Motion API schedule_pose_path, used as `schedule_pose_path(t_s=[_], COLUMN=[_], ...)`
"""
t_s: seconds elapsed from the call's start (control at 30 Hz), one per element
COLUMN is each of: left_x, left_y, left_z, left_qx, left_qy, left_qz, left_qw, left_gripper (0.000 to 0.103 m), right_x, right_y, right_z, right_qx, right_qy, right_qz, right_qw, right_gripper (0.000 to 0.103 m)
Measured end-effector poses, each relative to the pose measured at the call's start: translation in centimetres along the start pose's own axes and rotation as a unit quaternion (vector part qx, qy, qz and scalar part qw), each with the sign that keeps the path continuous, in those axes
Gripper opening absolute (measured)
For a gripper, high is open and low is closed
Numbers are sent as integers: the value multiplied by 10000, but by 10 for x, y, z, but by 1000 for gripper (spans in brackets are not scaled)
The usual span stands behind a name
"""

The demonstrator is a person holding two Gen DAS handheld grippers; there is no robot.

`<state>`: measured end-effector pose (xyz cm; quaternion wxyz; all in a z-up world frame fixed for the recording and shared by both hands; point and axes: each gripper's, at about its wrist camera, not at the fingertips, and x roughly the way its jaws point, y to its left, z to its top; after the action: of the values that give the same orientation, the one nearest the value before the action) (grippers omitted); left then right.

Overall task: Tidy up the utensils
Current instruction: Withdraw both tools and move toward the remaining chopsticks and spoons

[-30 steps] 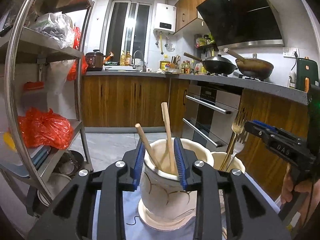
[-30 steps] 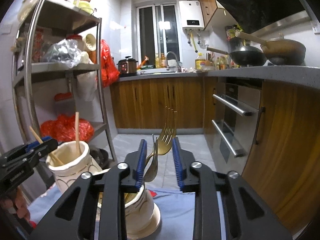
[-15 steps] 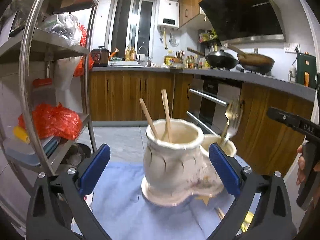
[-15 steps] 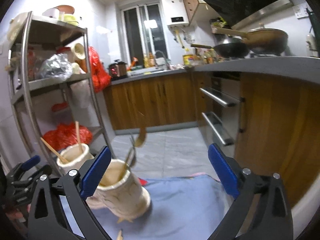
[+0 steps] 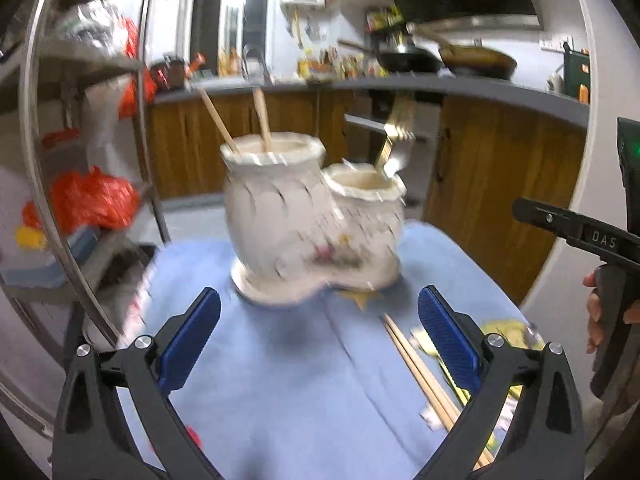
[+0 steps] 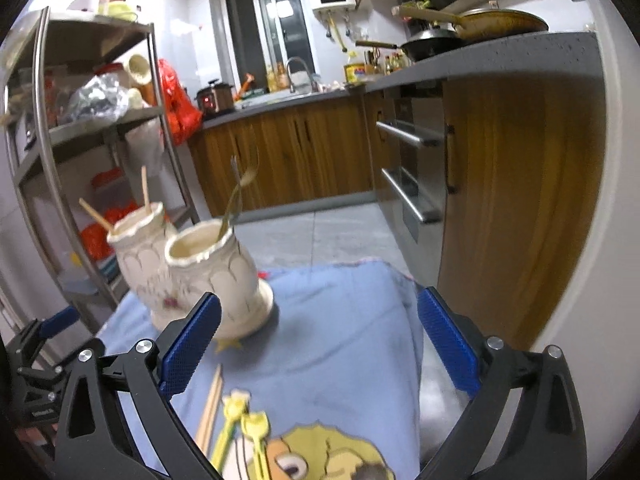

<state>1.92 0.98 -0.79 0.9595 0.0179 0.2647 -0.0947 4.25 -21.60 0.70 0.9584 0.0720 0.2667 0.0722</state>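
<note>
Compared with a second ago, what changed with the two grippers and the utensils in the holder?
Both grippers let go and drew back: the left gripper released the chopsticks, the right gripper the forks. Both sets of jaws have just opened wide, empty. The ceramic holder stayed on the blue cloth, loose chopsticks lying on it.

Both wrist cameras look down-forward from close by, sharing the cream twin-pot ceramic utensil holder [image 5: 312,220] [image 6: 192,272] on blue cloth [image 5: 280,380] [image 6: 328,320].
</note>
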Motion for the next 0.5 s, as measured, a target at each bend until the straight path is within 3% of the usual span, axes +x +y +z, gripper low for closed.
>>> schedule_pose_path(t_s=[0.2, 0.5], left_x=[13, 29], left_y=[-31, -54], left_z=[-26, -57], left_qx=[231, 468], left_qy=[843, 1635], left_qz=[-243, -76], left_qw=[9959, 9854], left_gripper=[97, 97], right_x=[-11, -18], right_y=[-4, -9], right_z=[-17, -22], right_qx=[50, 44], right_qy=[178, 188], right_qz=[-13, -113], right_qw=[9998, 9997], right_gripper=[98, 98])
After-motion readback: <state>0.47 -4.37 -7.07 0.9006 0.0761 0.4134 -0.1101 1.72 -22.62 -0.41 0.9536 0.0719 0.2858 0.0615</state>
